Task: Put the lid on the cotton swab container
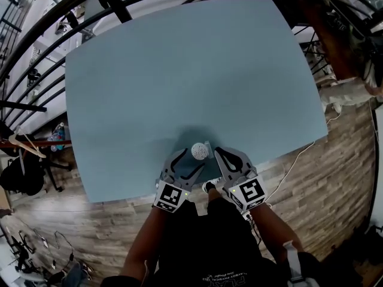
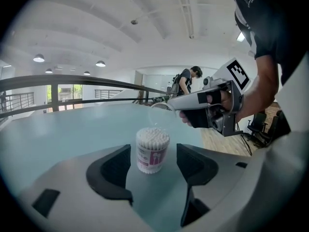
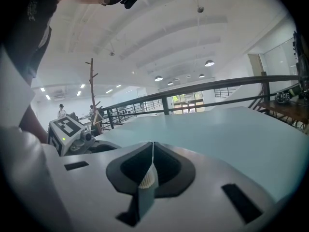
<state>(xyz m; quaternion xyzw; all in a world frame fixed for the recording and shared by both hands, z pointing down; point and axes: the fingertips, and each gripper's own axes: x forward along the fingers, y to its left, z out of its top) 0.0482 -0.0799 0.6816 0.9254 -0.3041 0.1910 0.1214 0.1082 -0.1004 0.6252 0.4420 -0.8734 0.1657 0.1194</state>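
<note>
A small round container (image 1: 198,152) packed with white cotton swabs stands uncovered on the pale blue table (image 1: 179,70), near its front edge. In the left gripper view the container (image 2: 152,150), with its pink label, stands between the two dark pads of my left gripper (image 2: 153,154); the pads are wide apart and clear of it. My left gripper (image 1: 188,162) is open. My right gripper (image 1: 219,154) is shut on the rim of a clear lid (image 2: 161,112), held just above and beyond the container. In the right gripper view the lid's thin edge (image 3: 153,154) is pinched between the closed pads.
The table's front edge (image 1: 143,191) runs just under both grippers, with wooden floor (image 1: 311,178) beyond it. A black railing (image 1: 36,46) curves round the far and left sides. A cable (image 1: 299,157) hangs off the right front. A person (image 2: 186,81) stands far off.
</note>
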